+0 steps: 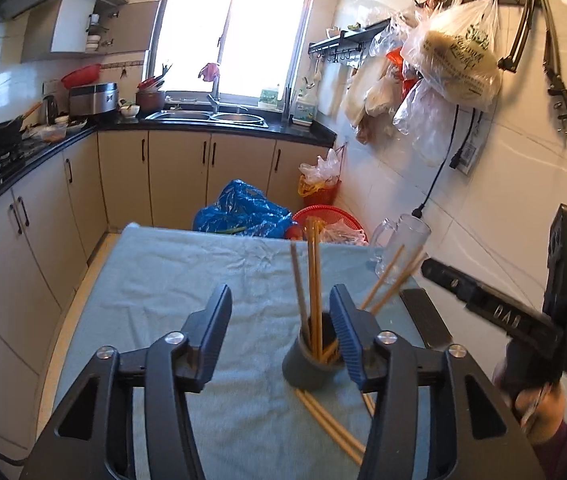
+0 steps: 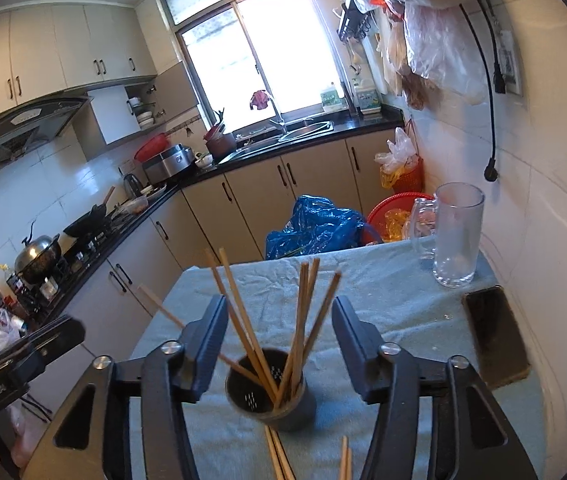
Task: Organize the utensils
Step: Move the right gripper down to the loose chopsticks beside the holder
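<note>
A dark grey utensil holder (image 1: 310,364) (image 2: 270,394) stands on a blue-grey towel (image 1: 203,280) (image 2: 383,292) and holds several wooden chopsticks (image 1: 314,280) (image 2: 303,320). More loose chopsticks (image 1: 331,424) (image 2: 279,456) lie on the towel in front of the holder. My left gripper (image 1: 281,312) is open and empty, with the holder just inside its right finger. My right gripper (image 2: 279,328) is open and empty, hovering above the holder, which sits between its fingers. The right gripper's body also shows at the right of the left wrist view (image 1: 523,312).
A clear glass mug (image 2: 455,236) (image 1: 403,236) stands at the far right of the table by the wall. A dark phone (image 2: 495,336) (image 1: 425,316) lies near it. Blue bag (image 1: 243,212) and red baskets (image 1: 335,220) sit on the floor beyond the table.
</note>
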Available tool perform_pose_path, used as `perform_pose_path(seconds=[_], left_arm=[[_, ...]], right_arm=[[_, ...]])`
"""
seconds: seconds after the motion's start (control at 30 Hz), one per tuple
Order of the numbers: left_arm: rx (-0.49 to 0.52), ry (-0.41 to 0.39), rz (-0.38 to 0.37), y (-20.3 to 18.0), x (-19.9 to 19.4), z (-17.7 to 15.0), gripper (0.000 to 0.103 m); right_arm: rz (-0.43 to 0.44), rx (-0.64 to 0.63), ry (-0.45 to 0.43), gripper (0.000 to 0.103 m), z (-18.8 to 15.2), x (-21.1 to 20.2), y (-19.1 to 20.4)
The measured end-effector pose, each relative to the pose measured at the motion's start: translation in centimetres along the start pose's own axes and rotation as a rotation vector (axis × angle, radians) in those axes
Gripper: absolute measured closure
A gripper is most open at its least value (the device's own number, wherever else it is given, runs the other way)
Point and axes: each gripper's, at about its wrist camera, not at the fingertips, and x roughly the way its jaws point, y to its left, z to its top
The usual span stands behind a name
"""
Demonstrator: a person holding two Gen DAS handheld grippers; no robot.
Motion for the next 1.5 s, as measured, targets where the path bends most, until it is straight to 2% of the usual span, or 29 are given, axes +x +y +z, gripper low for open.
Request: perform_pose_path(seconds=[0.07, 0.2, 0.33, 0.47, 0.53, 0.6, 0.63, 0.7, 0.77, 0.9, 1.07, 1.23, 1.3, 1.37, 1.5], left_arm=[[-0.019, 0.012, 0.0, 0.8, -1.3, -1.5, 0.047], [-0.048, 0.103, 0.018, 2.1, -2.1, -5.5, 0.045], [-0.091, 0.162, 0.012, 2.9, -2.1, -9.3, 0.045], [-0.08, 0.169, 0.107, 2.4, -2.0, -13.2, 0.045], [-0.085, 0.182, 0.102, 2.4, -2.0, -14.6, 0.045], [-0.08, 0.199, 0.099, 2.0, -1.9, -16.0, 0.045], [-0.073, 0.204, 0.104, 1.9, -1.8, -16.3, 0.045], [-0.052, 0.214, 0.112, 1.3, -1.6, -17.0, 0.045], [-0.043, 0.225, 0.102, 1.1, -1.4, -17.6, 0.045], [-0.042, 0.248, 0.087, 0.7, -0.8, -18.1, 0.045], [-0.078, 0.274, 0.074, 1.1, -0.3, -18.8, 0.045], [-0.112, 0.268, 0.081, 2.3, -0.6, -18.9, 0.045], [-0.126, 0.262, 0.081, 2.8, -0.6, -18.8, 0.045], [-0.134, 0.259, 0.08, 3.1, -0.7, -18.8, 0.045], [-0.14, 0.255, 0.087, 3.6, -0.8, -18.8, 0.045]], right_arm=[[-0.001, -0.034, 0.03, 0.034, -0.8, -1.3, 0.2], [-0.039, -0.142, 0.146, 0.033, -3.6, -2.8, 0.3], [-0.08, -0.213, 0.274, 0.032, -8.2, -3.9, -0.9], [-0.098, -0.233, 0.367, 0.032, -12.8, -4.3, -2.4], [-0.082, -0.229, 0.412, 0.032, -15.1, -4.3, -2.9], [-0.061, -0.241, 0.445, 0.04, -17.0, -4.3, -2.9], [-0.055, -0.252, 0.464, 0.046, -17.9, -4.2, -2.8], [-0.05, -0.273, 0.496, 0.05, -19.0, -3.7, -2.4], [-0.035, -0.288, 0.528, 0.061, -20.2, -3.2, -2.1], [0.007, -0.28, 0.564, 0.062, -21.6, -2.5, -1.4], [0.056, -0.301, 0.564, 0.062, -21.6, -1.1, 0.5], [-0.02, -0.304, 0.628, 0.061, -22.6, 1.2, 1.0], [-0.032, -0.303, 0.607, 0.059, -22.7, 1.3, 1.4], [0.008, -0.293, 0.609, 0.059, -22.8, 1.2, 2.1], [0.187, -0.281, 0.645, 0.059, -23.4, 1.1, 3.8]])
